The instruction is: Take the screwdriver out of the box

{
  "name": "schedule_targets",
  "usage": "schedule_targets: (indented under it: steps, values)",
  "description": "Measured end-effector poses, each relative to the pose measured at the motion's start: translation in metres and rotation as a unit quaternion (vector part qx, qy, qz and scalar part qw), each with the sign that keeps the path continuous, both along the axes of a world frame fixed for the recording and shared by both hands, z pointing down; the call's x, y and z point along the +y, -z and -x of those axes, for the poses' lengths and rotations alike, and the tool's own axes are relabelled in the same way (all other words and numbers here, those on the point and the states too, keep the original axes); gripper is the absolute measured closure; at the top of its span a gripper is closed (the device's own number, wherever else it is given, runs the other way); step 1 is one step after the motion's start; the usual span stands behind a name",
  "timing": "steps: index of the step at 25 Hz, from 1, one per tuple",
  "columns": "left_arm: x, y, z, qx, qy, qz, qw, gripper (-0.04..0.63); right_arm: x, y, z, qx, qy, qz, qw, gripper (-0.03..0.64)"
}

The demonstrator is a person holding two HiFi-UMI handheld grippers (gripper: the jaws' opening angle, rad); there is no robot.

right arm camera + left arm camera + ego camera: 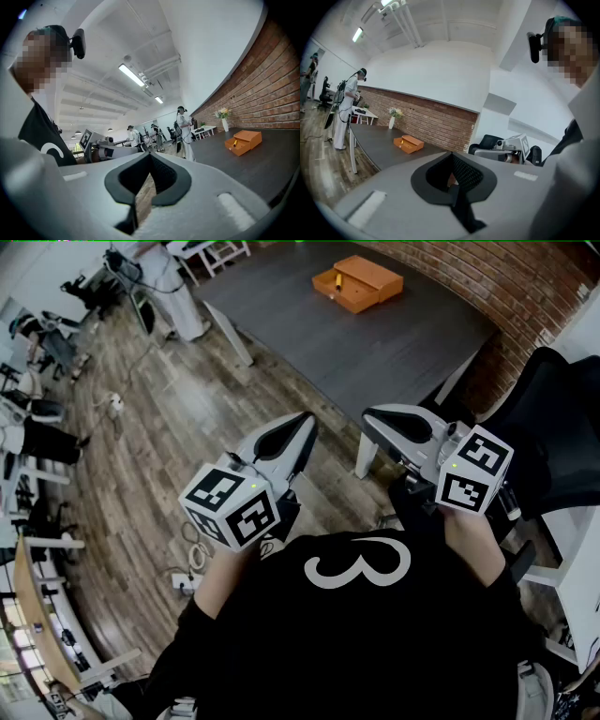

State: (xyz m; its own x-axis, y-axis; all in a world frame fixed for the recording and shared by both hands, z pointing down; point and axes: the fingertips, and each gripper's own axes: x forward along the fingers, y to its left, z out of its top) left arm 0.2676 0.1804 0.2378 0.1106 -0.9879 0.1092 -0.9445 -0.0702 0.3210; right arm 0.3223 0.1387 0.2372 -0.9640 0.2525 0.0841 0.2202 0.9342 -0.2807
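An orange box (pixel 359 282) lies far off on the dark table (pixel 403 352), its lower tray pulled out, with the yellow-handled screwdriver (pixel 337 283) in it. Both grippers hang close to my body, well short of the table. My left gripper (pixel 305 424) and my right gripper (pixel 373 418) point toward the table, jaws together and empty. In the left gripper view the box (pixel 408 143) is small beyond the shut left gripper (pixel 451 156). The right gripper view has the box (pixel 243 141) off to the right of the shut right gripper (pixel 150 156).
A black office chair (pixel 553 427) stands at the right beside the table. A brick wall (pixel 525 287) runs behind it. Wooden floor (pixel 159 418) spreads to the left. A person in white (pixel 344 112) stands by the table's far end, near a vase of flowers (pixel 393 115).
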Motion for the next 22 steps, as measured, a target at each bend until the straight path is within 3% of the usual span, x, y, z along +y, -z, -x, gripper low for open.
schedule_targets:
  steps: [6, 10, 12, 22]
  values:
    - [-0.005, -0.008, -0.003, 0.002, 0.002, 0.009, 1.0000, 0.580, -0.007, -0.007, 0.000, 0.001, 0.007, 0.005, 1.000, 0.615]
    - [0.002, -0.015, 0.002, 0.006, 0.011, 0.022, 0.9997, 0.580, -0.008, -0.016, 0.012, 0.003, 0.016, 0.061, 0.998, 0.615]
    - [0.005, -0.021, 0.011, 0.014, 0.019, 0.021, 0.9995, 0.580, -0.007, -0.023, 0.020, 0.010, 0.019, 0.079, 0.997, 0.615]
    - [-0.005, -0.042, 0.071, 0.047, 0.024, 0.032, 0.9981, 0.580, -0.018, -0.040, 0.083, 0.038, 0.017, 0.080, 0.996, 0.615]
